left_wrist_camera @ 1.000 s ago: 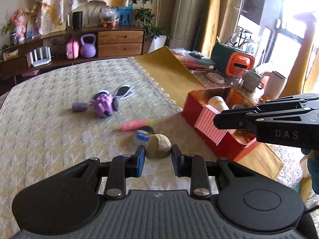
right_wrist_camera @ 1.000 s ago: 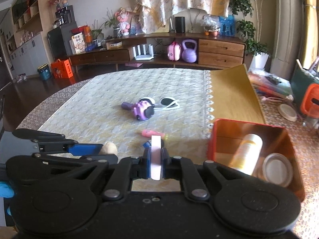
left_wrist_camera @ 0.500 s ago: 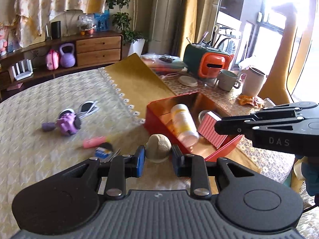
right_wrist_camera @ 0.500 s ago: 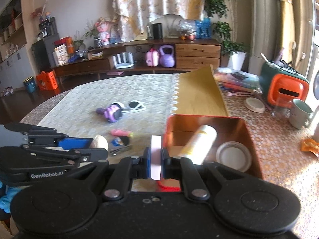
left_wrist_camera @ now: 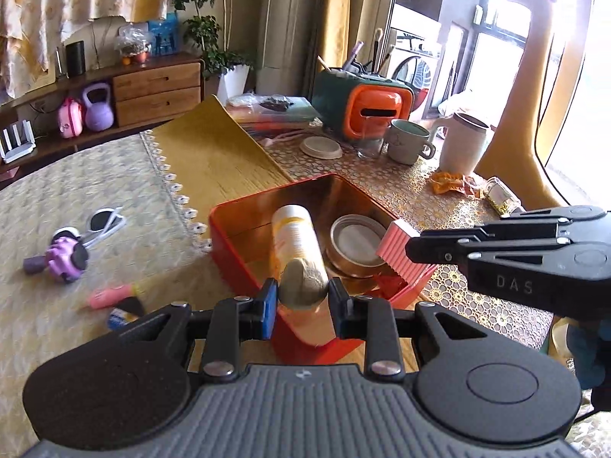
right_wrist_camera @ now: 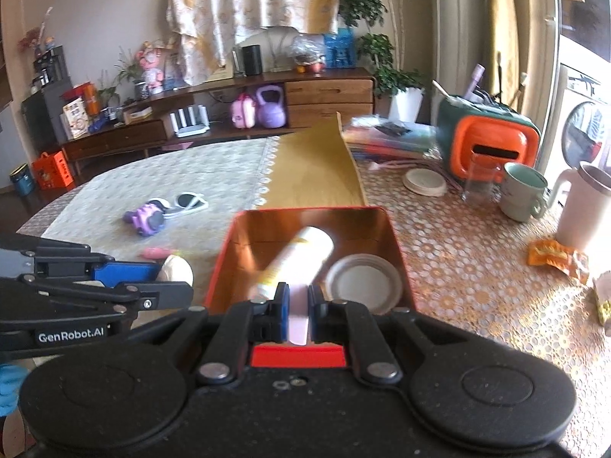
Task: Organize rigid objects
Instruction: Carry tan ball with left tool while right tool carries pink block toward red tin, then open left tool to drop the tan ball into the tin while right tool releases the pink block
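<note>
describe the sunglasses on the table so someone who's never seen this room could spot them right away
On the cream quilted tablecloth, left of the red tin box, the white sunglasses lie beside a purple ridged toy. They're the only white-framed, dark-lensed item there.

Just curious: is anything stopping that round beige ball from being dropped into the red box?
Partly. The bottle lies in the red box right beyond the ball; bare floor shows beside it.

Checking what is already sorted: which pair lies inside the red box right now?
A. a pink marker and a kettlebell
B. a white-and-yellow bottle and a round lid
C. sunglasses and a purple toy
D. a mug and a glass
B: the bottle and the round lid lie side by side on the floor of the red box.
</note>
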Tool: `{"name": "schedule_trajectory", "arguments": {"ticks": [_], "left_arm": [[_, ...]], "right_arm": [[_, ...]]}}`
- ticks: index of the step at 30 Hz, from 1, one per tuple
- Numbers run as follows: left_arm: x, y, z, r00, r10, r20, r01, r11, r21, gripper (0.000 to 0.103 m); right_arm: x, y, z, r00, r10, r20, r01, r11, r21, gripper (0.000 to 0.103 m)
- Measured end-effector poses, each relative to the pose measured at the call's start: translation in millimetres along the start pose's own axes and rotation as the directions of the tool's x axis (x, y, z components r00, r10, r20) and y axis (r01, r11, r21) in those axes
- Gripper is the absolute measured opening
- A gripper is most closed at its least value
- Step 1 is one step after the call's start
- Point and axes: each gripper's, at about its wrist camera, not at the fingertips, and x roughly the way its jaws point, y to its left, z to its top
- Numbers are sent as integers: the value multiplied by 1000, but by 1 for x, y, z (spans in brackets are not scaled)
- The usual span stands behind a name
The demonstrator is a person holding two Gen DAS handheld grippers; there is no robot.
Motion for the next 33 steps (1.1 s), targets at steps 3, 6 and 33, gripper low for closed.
{"name": "schedule_trajectory", "arguments": {"ticks": [3,6,33], "left_arm": [[15,-6,6,1000,-10,-23,10,1000,3,28],[30,-12,10,999,-12,-46,13,1000,8,28],[102,-30,13,984,-15,-180,17,1000,14,28]], "right_arm": [[4,-11,-3,1000,-14,-7,14,1000,11,9],[9,-22,-3,1000,-28,-14,28,999,22,9],[62,-52,-1,995,68,-79,-56,989,140,9]]}}
